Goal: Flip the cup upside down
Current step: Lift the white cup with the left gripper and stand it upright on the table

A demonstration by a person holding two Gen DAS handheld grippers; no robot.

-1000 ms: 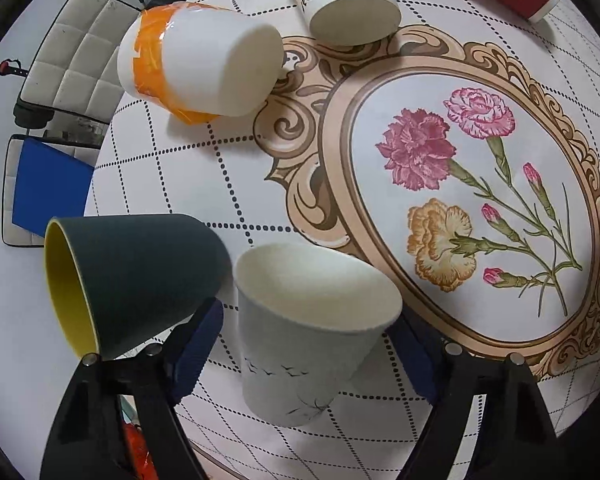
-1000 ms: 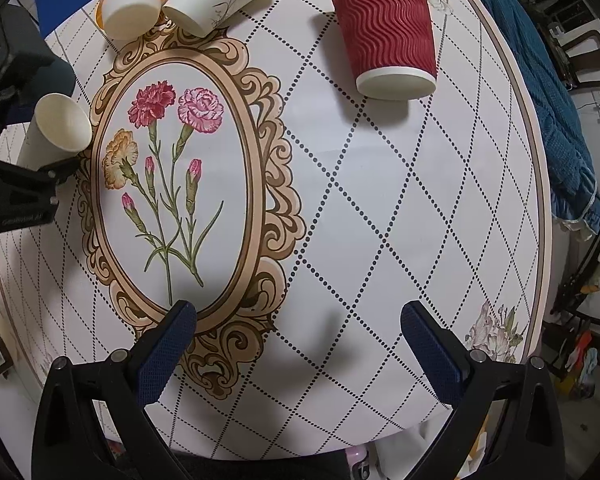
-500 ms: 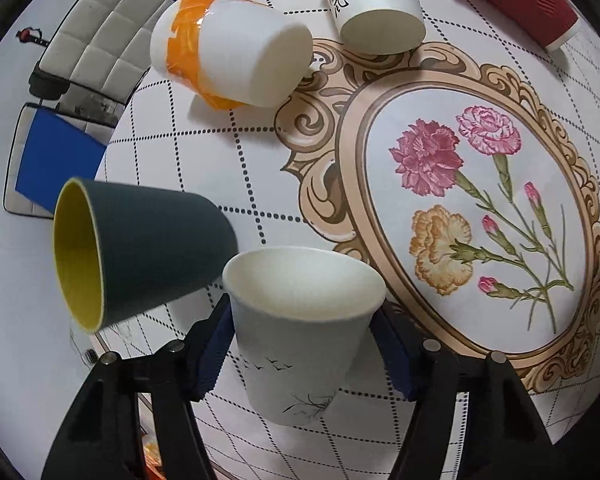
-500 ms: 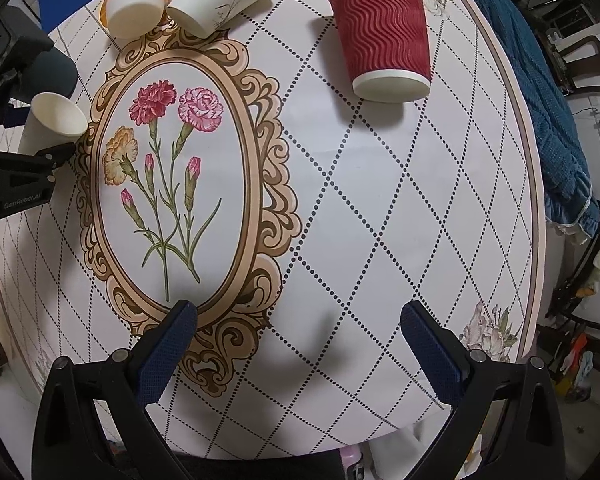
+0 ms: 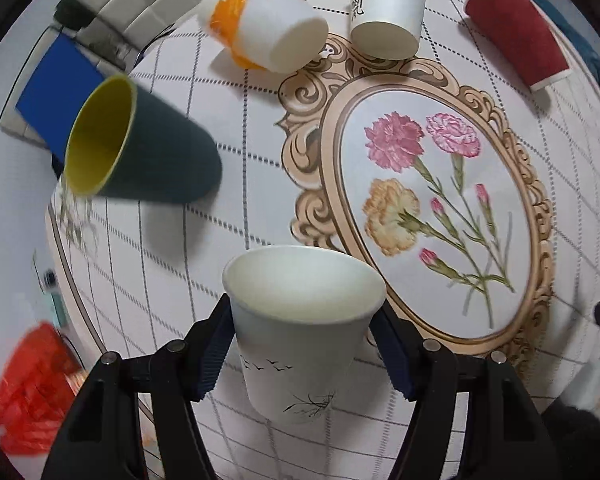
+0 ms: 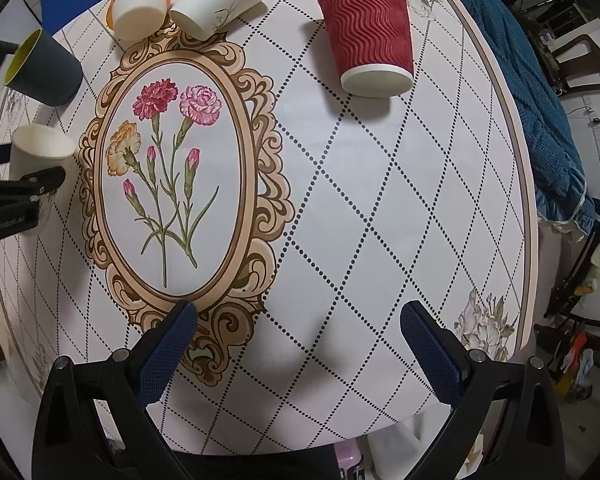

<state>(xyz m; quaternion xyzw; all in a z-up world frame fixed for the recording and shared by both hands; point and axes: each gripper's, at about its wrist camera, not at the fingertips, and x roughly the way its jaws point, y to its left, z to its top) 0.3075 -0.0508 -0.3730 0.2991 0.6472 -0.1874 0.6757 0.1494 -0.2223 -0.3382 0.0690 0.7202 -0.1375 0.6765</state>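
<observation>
My left gripper (image 5: 304,344) is shut on a white paper cup (image 5: 300,340) with small bird drawings. The cup is upright, mouth up, and held above the table near its left edge. It also shows in the right wrist view (image 6: 40,156), with the left gripper's fingers (image 6: 40,180) clamped on its sides. My right gripper (image 6: 298,344) is open and empty over the near part of the table.
A dark cup with yellow inside (image 5: 140,148) stands mouth up. An orange-and-white cup (image 5: 264,36), a white printed cup (image 5: 384,12) and a red ribbed cup (image 6: 370,36) stand upside down. The round table (image 6: 380,200) has a floral oval print (image 6: 172,176). Blue cloth (image 6: 520,80) lies at right.
My left gripper closed on the white cup and lifted it off the table, drawing back. The right gripper stayed nearly still.
</observation>
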